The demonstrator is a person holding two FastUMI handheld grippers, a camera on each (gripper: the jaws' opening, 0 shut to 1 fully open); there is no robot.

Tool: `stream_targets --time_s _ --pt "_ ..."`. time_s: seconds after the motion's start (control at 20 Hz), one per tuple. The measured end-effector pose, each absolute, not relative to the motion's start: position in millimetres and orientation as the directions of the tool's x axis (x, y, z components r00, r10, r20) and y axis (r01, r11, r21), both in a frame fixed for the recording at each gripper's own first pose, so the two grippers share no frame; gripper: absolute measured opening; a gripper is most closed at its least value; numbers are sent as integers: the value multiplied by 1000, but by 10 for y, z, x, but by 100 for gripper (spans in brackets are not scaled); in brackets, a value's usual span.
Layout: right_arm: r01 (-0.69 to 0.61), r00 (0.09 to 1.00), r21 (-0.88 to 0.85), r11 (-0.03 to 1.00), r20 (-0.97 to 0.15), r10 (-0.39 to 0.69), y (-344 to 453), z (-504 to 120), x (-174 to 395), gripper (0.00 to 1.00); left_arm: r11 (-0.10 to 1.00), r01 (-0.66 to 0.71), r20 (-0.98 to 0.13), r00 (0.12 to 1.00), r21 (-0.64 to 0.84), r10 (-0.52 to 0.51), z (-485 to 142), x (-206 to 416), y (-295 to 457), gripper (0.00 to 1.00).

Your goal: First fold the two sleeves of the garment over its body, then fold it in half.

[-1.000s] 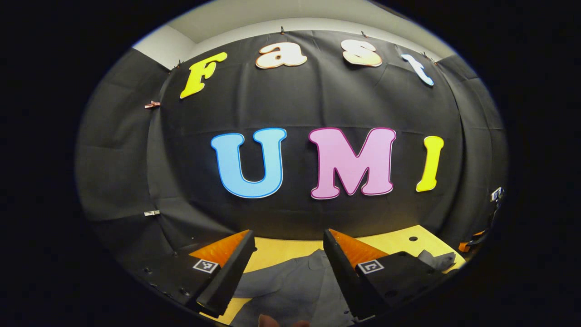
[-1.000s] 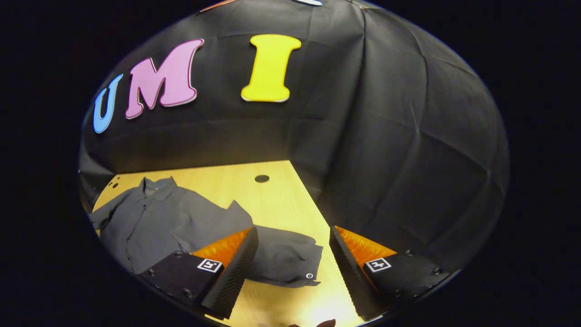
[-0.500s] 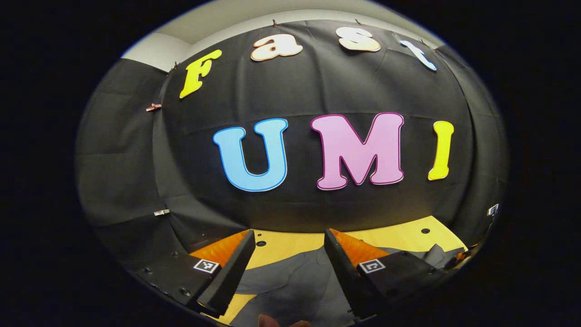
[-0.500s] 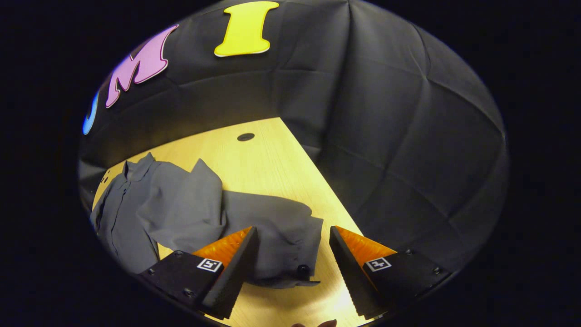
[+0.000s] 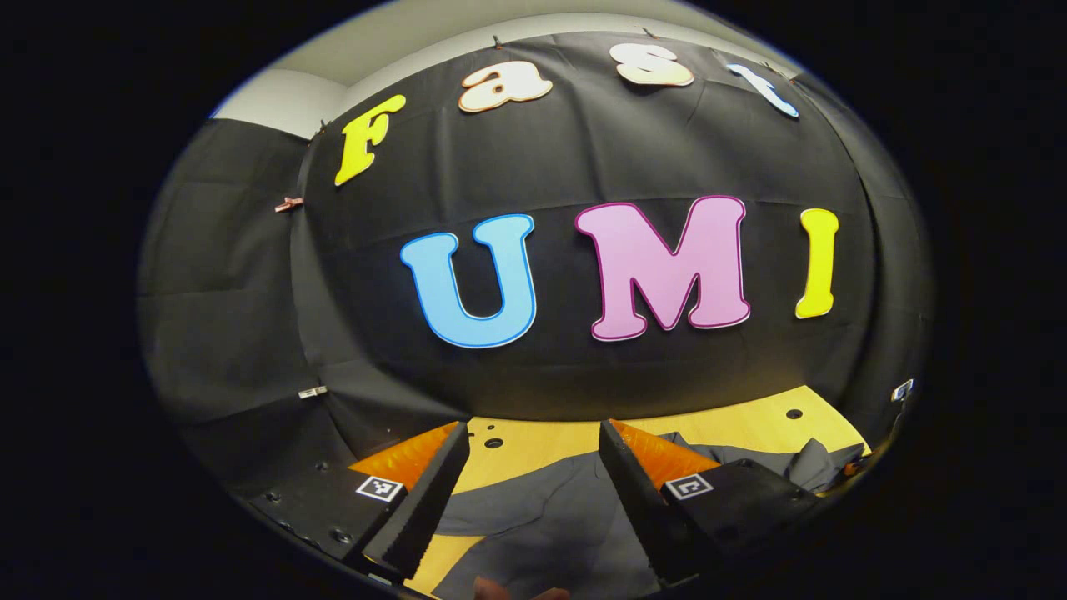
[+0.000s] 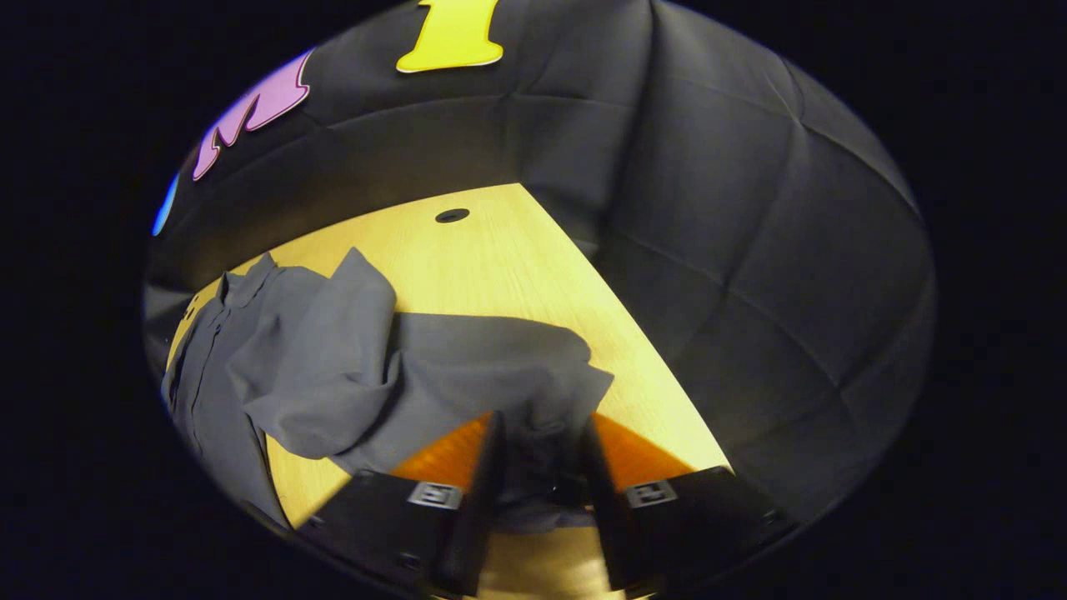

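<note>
Straddling the cuff of a grey shirt's sleeve near the tabletop's right edge, the right gripper is nearly closed around it; shirt collar points far-left; left gripper hovers wide open, empty

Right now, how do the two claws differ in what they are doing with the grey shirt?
The right claw has its fingers drawn close around the shirt's sleeve cuff; the left claw stands wide open with nothing between its fingers. The right claw points down at the table; the left claw looks level toward the wall, above the shirt. Both are near the shirt.
</note>
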State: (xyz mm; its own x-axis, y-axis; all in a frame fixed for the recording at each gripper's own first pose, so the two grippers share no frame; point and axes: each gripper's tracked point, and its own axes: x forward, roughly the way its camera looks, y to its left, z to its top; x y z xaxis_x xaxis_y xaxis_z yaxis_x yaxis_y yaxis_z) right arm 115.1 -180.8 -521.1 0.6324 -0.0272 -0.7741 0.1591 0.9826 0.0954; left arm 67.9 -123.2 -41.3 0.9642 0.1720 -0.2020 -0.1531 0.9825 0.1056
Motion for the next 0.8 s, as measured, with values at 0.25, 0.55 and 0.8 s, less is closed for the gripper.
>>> stream_targets --time_s 0.25,0.55,0.8 --pt "264 649 137 955 -757 -71 -1807 -4853 1178 5 981 -176 -192 963 79 188 -410 622 -881 99" --pt "281 735 130 951 -667 -126 -1757 -4038 1149 5 986 -160 -185 968 49 167 -498 652 -369 98" --pt "286 801 146 947 -579 -152 -1623 -3227 1028 5 991 -136 -188 973 15 136 -627 719 -15 98"
